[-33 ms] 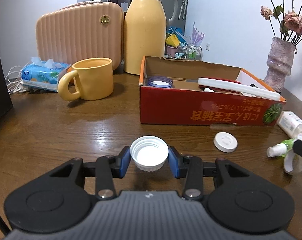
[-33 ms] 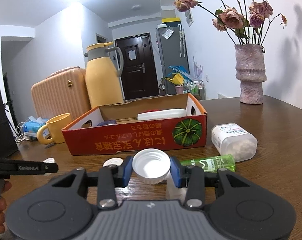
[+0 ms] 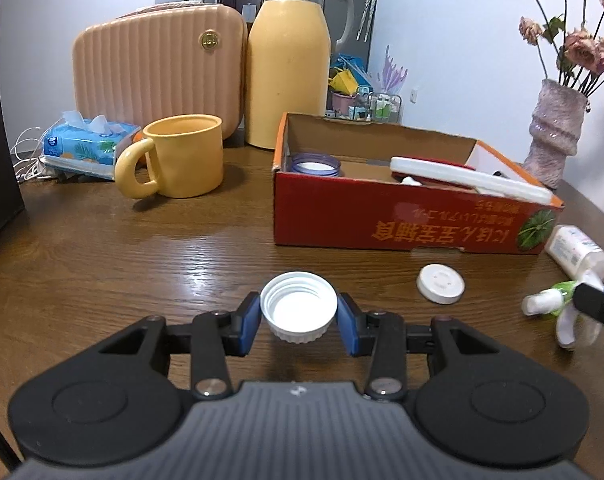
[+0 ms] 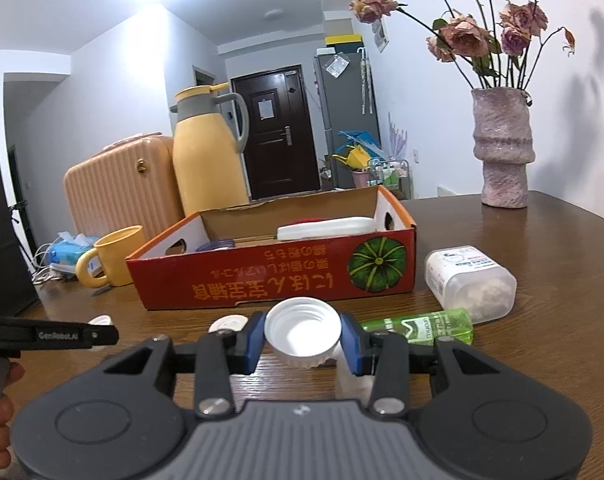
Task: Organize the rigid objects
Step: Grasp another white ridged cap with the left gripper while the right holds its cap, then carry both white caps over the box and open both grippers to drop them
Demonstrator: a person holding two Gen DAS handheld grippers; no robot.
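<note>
Left gripper [image 3: 298, 318] pinches a white cap [image 3: 298, 307]. Right gripper [image 4: 302, 339] pinches a second white cap [image 4: 302, 330], near the red box [image 4: 270, 276].

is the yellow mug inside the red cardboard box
No, the yellow ceramic mug stands on the brown wooden table, to the left of the red cardboard box in the left wrist view.

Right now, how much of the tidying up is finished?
Partly done. The red box already holds a purple-rimmed jar and a long white case. In hand: the left gripper and the right gripper each pinch a white ribbed cap between the fingers. Left on the table: a flat white lid, a green bottle and a clear container.
</note>
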